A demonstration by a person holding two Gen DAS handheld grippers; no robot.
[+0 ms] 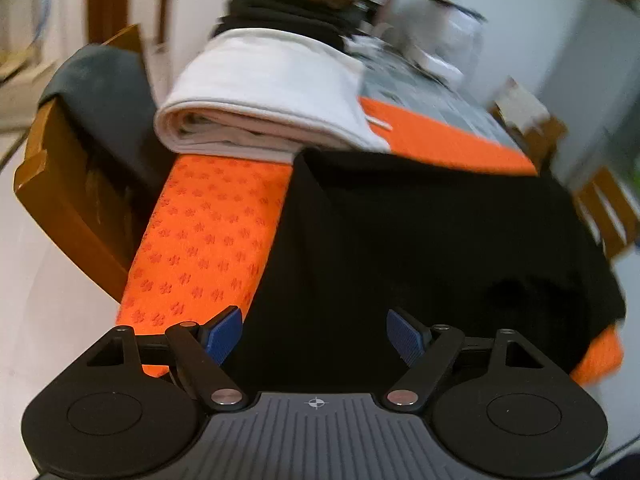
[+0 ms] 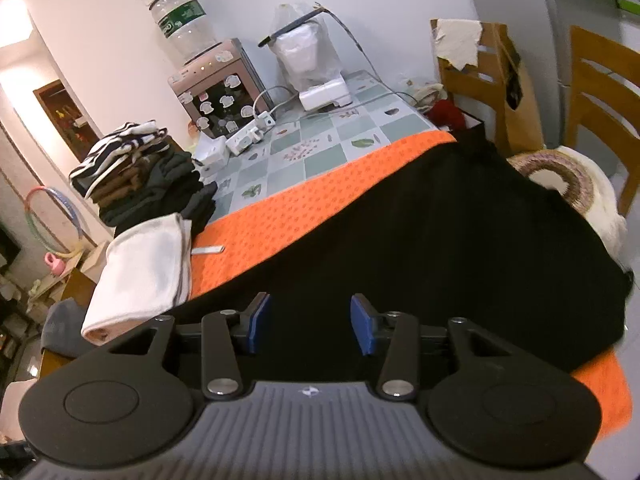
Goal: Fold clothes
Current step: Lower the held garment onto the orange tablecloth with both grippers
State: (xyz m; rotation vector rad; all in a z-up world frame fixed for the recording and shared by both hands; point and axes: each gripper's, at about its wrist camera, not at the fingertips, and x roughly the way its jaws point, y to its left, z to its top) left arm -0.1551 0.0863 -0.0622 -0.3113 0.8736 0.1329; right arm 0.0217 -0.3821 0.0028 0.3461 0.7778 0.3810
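A black garment [image 1: 420, 240] lies spread over an orange patterned mat [image 1: 208, 232] on the table, and it also shows in the right wrist view [image 2: 460, 240] on the mat [image 2: 288, 216]. My left gripper [image 1: 314, 334] is open and empty, just above the garment's near left edge. My right gripper [image 2: 310, 328] is open and empty over the garment's near edge. A folded white garment [image 1: 264, 92] lies at the mat's far left, also seen in the right wrist view [image 2: 144, 268]. Behind it stands a stack of folded dark clothes [image 2: 140, 176].
A wooden chair [image 1: 76, 184] with a grey cloth stands left of the table. In the right wrist view, a small pink cabinet [image 2: 220, 96] with a bottle, a white bagged appliance [image 2: 312, 68], a power strip [image 2: 248, 132] and wooden chairs [image 2: 600, 120] stand at the far side and right.
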